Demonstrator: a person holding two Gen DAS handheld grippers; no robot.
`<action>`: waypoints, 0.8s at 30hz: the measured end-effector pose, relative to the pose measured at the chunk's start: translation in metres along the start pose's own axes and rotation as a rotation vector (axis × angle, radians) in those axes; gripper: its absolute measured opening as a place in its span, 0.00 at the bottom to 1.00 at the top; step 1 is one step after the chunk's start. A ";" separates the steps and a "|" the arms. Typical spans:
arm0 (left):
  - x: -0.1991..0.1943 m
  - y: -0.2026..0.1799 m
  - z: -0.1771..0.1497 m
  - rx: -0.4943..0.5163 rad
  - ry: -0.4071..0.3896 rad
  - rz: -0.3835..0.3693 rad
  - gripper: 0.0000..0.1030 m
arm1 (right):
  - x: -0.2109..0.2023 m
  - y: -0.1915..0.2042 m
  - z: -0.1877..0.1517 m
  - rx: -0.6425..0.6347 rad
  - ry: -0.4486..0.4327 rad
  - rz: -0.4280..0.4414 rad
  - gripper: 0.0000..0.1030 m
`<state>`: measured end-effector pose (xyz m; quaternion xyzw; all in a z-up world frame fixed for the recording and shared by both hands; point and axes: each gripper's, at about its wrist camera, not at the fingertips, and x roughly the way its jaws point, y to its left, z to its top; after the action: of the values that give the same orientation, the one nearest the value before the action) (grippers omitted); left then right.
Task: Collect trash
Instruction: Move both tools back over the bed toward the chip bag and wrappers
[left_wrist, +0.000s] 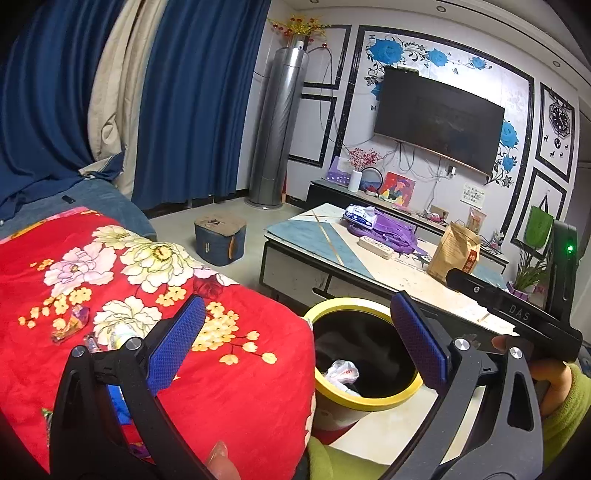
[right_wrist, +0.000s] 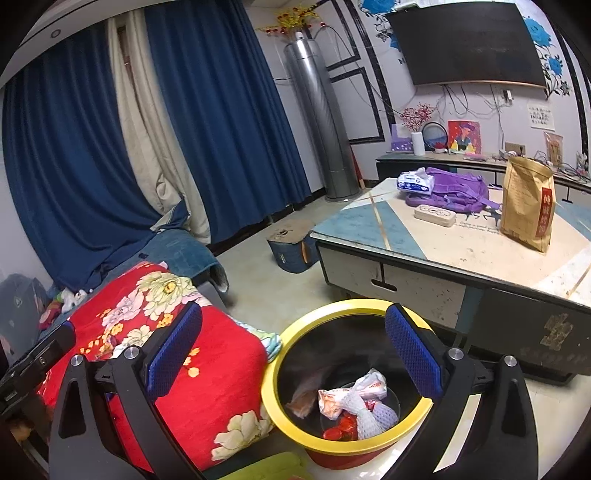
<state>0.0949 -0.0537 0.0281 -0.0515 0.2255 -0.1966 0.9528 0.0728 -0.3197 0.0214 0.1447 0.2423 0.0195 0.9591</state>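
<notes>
A yellow-rimmed trash bin (left_wrist: 402, 394) (right_wrist: 273, 402) stands on the floor beside a red floral blanket (left_wrist: 221, 398) (right_wrist: 207, 391). Inside it lie crumpled white wrappers (right_wrist: 354, 398), a white foam net and red scraps (right_wrist: 341, 430). On the blanket at the left lie a shiny crinkled wrapper (left_wrist: 72, 323) and a small clear wrapper (left_wrist: 90, 341), partly behind my left finger. My left gripper (left_wrist: 297, 339) is open and holds nothing, spanning blanket edge and bin. My right gripper (right_wrist: 293, 347) is open and holds nothing, above the bin's mouth.
A low coffee table (left_wrist: 321, 236) (right_wrist: 436, 251) stands behind the bin with a brown paper bag (right_wrist: 526, 205), a purple backpack (right_wrist: 454, 190), a tissue pack and a power strip. A blue box (left_wrist: 220, 238) sits on the floor. Blue curtains hang at the left.
</notes>
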 end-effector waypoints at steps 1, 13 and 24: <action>-0.002 0.003 0.000 -0.003 -0.001 0.001 0.89 | -0.001 0.004 0.000 -0.006 -0.002 0.002 0.94; -0.017 0.045 0.006 -0.064 0.004 0.050 0.89 | -0.007 0.050 -0.003 -0.083 -0.014 0.041 0.94; -0.036 0.094 0.014 -0.141 -0.004 0.113 0.89 | 0.007 0.103 -0.009 -0.147 0.030 0.133 0.94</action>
<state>0.1044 0.0471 0.0382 -0.1062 0.2393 -0.1258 0.9569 0.0778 -0.2178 0.0405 0.0896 0.2445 0.1030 0.9600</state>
